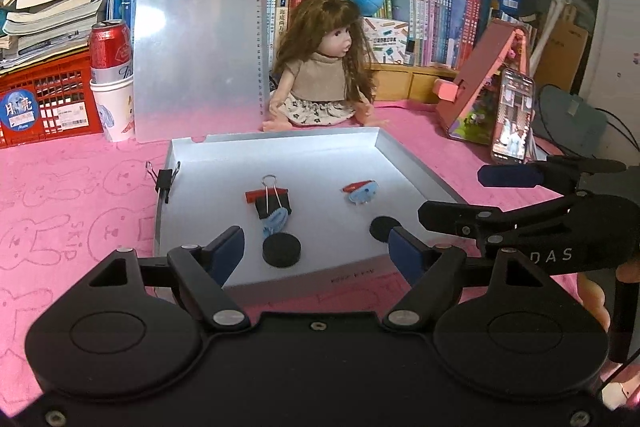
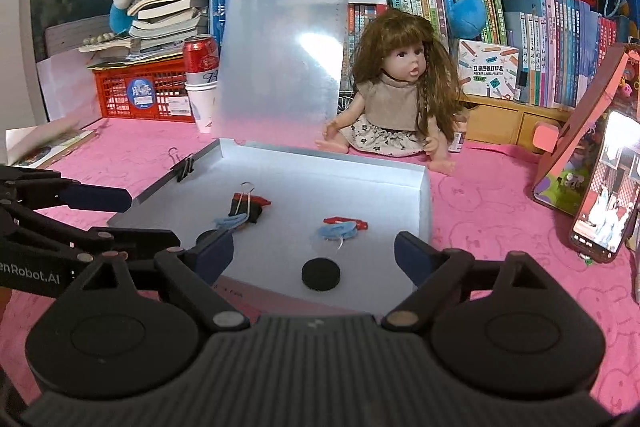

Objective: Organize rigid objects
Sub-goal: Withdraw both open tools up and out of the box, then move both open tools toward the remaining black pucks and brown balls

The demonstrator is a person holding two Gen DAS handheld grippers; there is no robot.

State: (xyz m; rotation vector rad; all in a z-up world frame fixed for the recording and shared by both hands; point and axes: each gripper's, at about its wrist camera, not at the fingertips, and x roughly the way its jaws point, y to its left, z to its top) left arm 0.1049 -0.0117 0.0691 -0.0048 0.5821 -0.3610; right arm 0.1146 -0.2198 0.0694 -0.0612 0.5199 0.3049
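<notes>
A silver tray lies on the pink cloth. In it are two black discs, a binder clip on a red-and-black piece with blue fluff, and a red-and-blue fluffy piece. A black binder clip grips the tray's left rim. My left gripper stands open over the tray's near edge, with one disc just beyond its fingers. My right gripper is open too, and the other disc lies on the tray between its fingers, untouched. Each gripper shows in the other's view.
Behind the tray stand an upright clipboard and a seated doll. A red can in paper cups and a red crate are at the left. A phone leans on a pink toy house at the right.
</notes>
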